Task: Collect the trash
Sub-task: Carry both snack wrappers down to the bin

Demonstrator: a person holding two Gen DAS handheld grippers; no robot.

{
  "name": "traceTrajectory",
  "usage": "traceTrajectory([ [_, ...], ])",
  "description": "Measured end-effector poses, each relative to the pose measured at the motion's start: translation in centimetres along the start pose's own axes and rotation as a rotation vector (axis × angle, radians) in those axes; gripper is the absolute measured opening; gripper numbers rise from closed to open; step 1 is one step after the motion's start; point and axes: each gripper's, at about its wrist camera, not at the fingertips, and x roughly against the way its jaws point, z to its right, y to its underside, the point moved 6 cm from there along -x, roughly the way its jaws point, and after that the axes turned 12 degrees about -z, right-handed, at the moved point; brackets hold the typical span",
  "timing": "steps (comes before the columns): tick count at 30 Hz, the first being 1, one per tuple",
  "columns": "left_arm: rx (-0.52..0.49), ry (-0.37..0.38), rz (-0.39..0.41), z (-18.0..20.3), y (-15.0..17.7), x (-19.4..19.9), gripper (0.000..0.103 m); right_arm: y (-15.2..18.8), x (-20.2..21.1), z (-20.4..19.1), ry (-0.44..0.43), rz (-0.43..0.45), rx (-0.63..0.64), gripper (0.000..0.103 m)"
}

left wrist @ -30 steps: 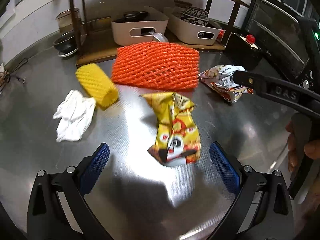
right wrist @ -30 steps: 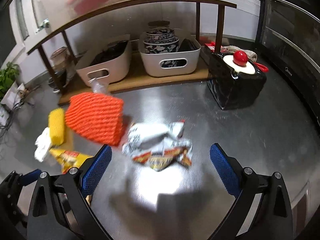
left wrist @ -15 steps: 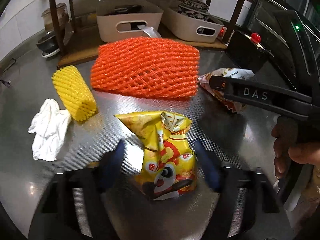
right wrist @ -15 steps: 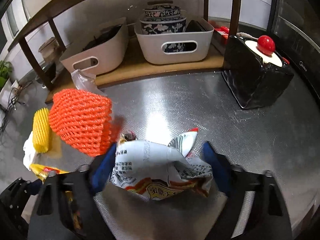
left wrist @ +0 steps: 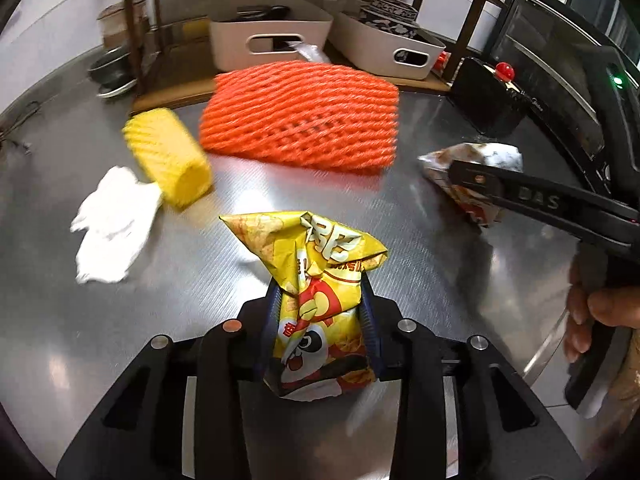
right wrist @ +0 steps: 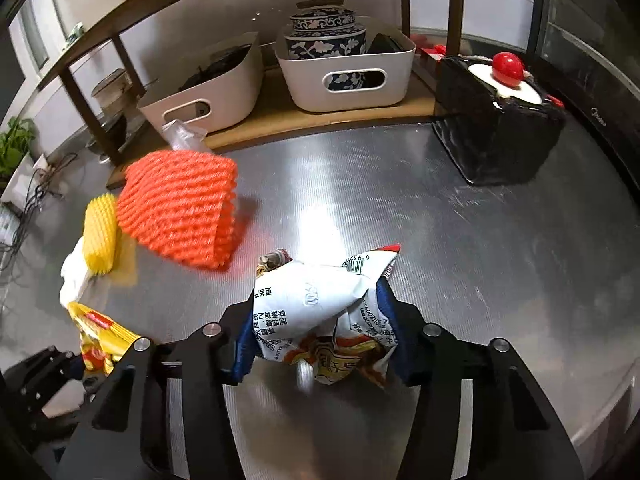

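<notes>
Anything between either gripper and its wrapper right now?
Nothing visible. The left gripper is closing with the yellow snack bag already between its pads; the right gripper is closing on the white snack wrapper. No bin is in view.

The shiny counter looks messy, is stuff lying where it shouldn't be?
Yes. Loose litter lies on the metal counter: an orange foam net, a yellow foam sleeve and a crumpled white tissue. Two crumpled snack bags, one yellow and one white, sit between closing gripper pads.
</notes>
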Motion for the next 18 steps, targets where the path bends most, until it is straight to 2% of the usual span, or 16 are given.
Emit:
traceTrajectory([
  [6, -0.007, -0.041, 0.026, -0.7, 3.3, 2.5, 0.032, 3.0, 2.6, -0.6, -0.013, 0.030, 0.012, 0.050],
  [18, 0.027, -0.082, 0.073, -2.5, 11.1, 8.3, 0.032, 10.8, 7.5, -5.9, -0.114, 0.040, 0.097, 0.050],
])
